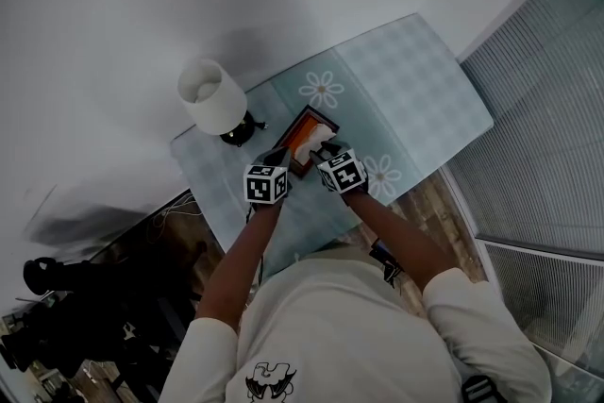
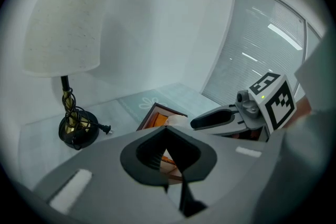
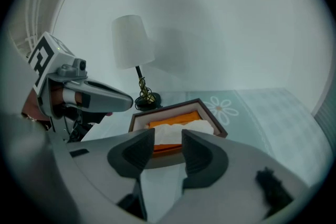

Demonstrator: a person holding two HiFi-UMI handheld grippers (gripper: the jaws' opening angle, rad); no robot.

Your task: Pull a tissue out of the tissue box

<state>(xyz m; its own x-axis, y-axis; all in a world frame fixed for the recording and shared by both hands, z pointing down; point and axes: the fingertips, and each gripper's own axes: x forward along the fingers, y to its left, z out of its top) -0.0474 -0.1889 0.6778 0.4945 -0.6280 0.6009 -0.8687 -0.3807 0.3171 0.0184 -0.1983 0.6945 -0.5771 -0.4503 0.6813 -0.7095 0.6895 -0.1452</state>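
Observation:
The tissue box (image 1: 300, 129) is a dark brown frame with an orange inside, and it sits on the pale checked tablecloth (image 1: 415, 80). A white tissue (image 3: 181, 131) bunches up from its opening. My right gripper (image 3: 168, 139) is open just short of the box's near edge, and the tissue shows through the gap beyond its jaws, untouched. My left gripper (image 2: 167, 129) hovers over the box's near left side with its tips together and nothing between them. In the head view both grippers (image 1: 276, 156) (image 1: 327, 151) sit side by side at the box's near end.
A lamp with a white shade (image 1: 215, 99) and a dark round base (image 2: 77, 128) stands left of the box, its black cord and plug (image 2: 105, 128) lying close by. A wall rises behind the table, and window blinds (image 1: 547, 90) run along the right. Dark equipment (image 1: 57, 297) sits on the floor at the left.

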